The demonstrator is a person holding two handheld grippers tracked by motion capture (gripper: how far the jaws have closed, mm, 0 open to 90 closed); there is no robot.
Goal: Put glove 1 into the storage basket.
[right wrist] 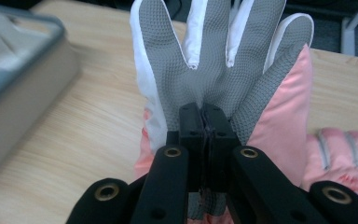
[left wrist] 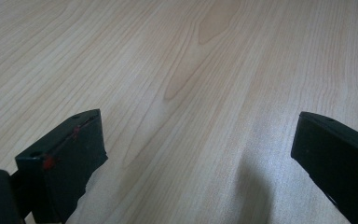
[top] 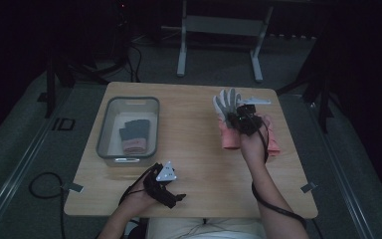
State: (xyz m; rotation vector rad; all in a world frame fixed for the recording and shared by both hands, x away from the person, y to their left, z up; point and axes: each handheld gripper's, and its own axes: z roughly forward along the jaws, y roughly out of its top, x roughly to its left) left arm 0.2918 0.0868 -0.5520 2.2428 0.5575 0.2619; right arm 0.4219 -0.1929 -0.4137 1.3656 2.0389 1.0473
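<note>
My right gripper (top: 241,119) is shut on a pink glove with a grey textured palm and white finger sides (top: 227,112), held up above the right half of the wooden table (top: 194,144). In the right gripper view the jaws pinch the palm of that glove (right wrist: 214,60), whose fingers point up. A second pink glove (right wrist: 342,151) lies on the table behind it, also the pink shape (top: 273,137) beside my right hand. My left gripper (top: 171,195) rests near the table's front edge; its jaws stand wide apart over bare wood (left wrist: 200,144).
A grey plastic bin (top: 128,130) stands at the left of the table with a dark grey glove with a pink cuff (top: 134,135) inside. Its corner shows in the right gripper view (right wrist: 23,60). A metal frame stands on the floor beyond the table.
</note>
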